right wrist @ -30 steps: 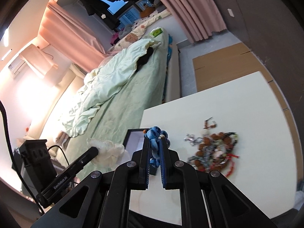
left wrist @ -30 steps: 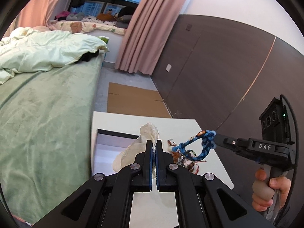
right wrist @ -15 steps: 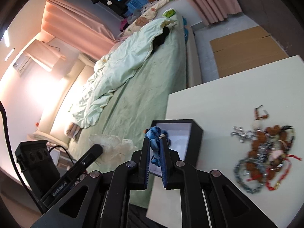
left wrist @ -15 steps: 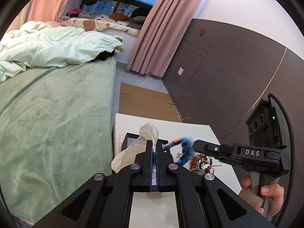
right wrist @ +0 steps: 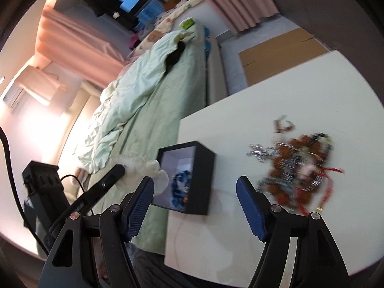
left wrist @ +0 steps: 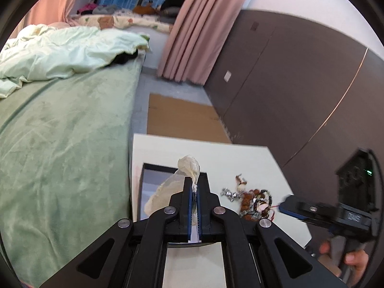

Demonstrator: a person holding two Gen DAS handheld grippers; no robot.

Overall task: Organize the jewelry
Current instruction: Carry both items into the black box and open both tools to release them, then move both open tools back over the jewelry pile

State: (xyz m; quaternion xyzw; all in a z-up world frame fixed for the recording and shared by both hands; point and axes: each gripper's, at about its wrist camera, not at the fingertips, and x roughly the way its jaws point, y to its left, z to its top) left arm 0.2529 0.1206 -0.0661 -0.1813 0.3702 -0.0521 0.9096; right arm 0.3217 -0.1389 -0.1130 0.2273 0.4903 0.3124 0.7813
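Right wrist view: blue bracelet (right wrist: pixel 179 188) dropped in the black box (right wrist: pixel 204 168), jewelry pile (right wrist: pixel 297 168) still waiting.

1 braided blue piece lies inside the open box at the near left edge of the white table (right wrist: pixel 264 110), clear of the right gripper (right wrist: pixel 195 206), whose jaws have just been opening and now stand spread with nothing between them. To its right, well apart from the box, a tangled heap of silver chains, brown beads and red cord is unsorted, so most of the job looks left. Beside the box, the left gripper (left wrist: pixel 195 189) has begun to ease open but its pads are pinching a cream cloth pouch (left wrist: pixel 172 187), which hangs over the box's left side.
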